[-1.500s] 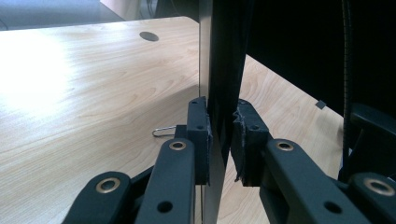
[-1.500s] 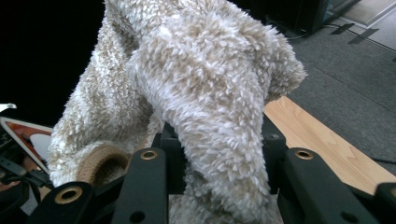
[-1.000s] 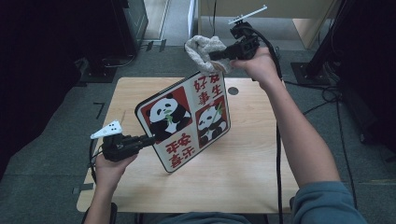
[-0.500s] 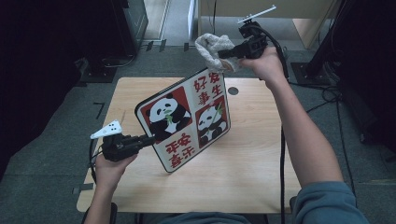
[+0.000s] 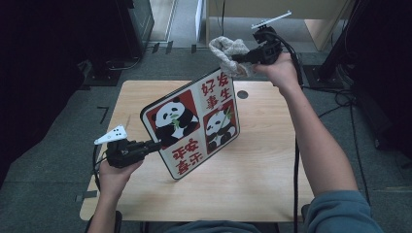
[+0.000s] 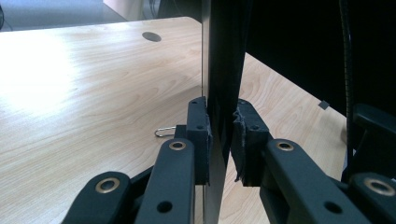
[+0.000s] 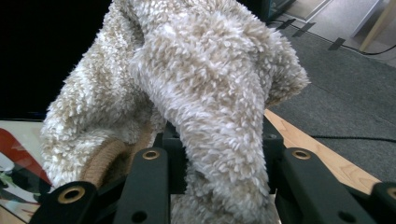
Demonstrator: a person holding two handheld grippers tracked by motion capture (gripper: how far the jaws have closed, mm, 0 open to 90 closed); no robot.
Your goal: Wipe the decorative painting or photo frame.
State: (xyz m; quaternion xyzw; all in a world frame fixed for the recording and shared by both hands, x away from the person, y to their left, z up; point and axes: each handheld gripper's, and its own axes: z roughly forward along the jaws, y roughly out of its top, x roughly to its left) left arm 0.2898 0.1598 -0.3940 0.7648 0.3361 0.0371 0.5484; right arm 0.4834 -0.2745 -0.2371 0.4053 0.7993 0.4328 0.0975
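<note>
A square board [image 5: 194,124] with two pandas and red Chinese characters stands tilted on its lower corner above the wooden table [image 5: 272,174]. My left gripper [image 5: 156,144] is shut on its left edge; in the left gripper view its pads clamp the board's thin dark edge [image 6: 219,93]. A fluffy beige cloth [image 5: 226,52] hangs bunched at the board's upper right corner, pinched by my right gripper [image 5: 238,58]. In the right gripper view the cloth [image 7: 196,93] spills over both jaws, and a strip of the board's printed face [image 7: 18,163] shows at lower left.
A round cable hole [image 5: 242,94] sits near the table's far edge. A paper clip [image 6: 164,131] lies on the tabletop beside the left jaws. Dark equipment and cables stand on the floor beyond the table and to the right.
My right gripper has carried the cloth a little to the right, toward the board's top corner. The left gripper and the board have stayed put.
</note>
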